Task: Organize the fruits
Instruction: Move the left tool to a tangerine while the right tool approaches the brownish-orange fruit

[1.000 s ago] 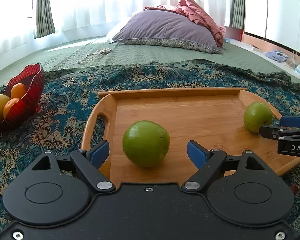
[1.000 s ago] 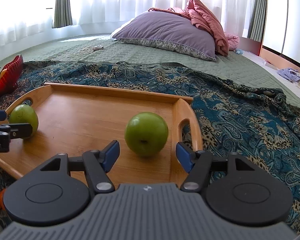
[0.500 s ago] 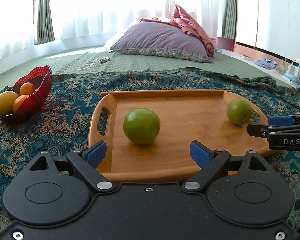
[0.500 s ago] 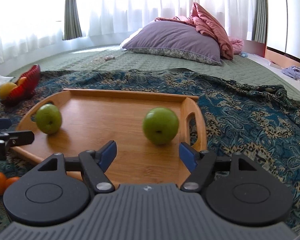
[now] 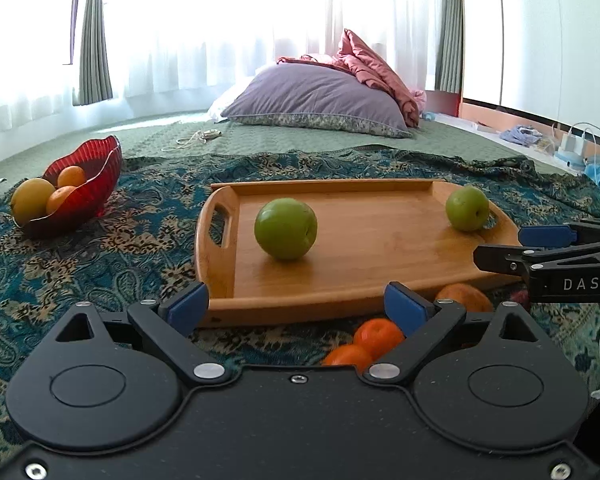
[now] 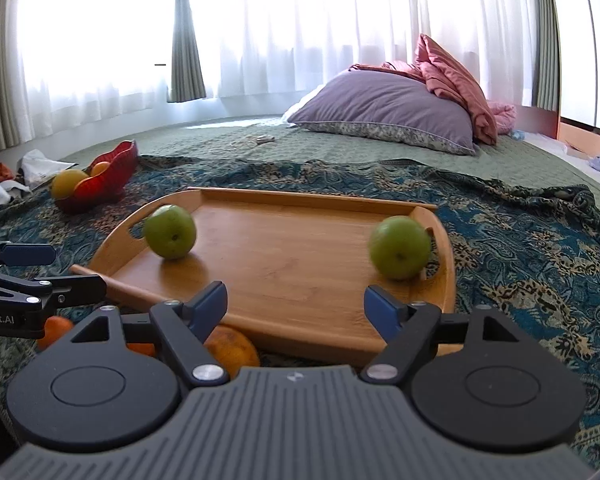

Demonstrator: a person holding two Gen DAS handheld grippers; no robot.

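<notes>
Left wrist: left gripper (image 5: 296,304) empty, jaws opening wide; oranges (image 5: 376,336) just below its right pad, green fruits on tray (image 5: 216,256) ahead.
Right wrist: right gripper (image 6: 296,306) empty, opening; orange (image 6: 232,350) probably just under left pad.

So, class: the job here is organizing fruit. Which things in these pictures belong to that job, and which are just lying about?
Part of the job:
- two green apples
- wooden tray
- red bowl of fruit
- oranges in front of the tray
- left gripper and right gripper, both empty, jaws opening

Just lying about:
- purple pillow
- pink blanket
- curtains
</notes>
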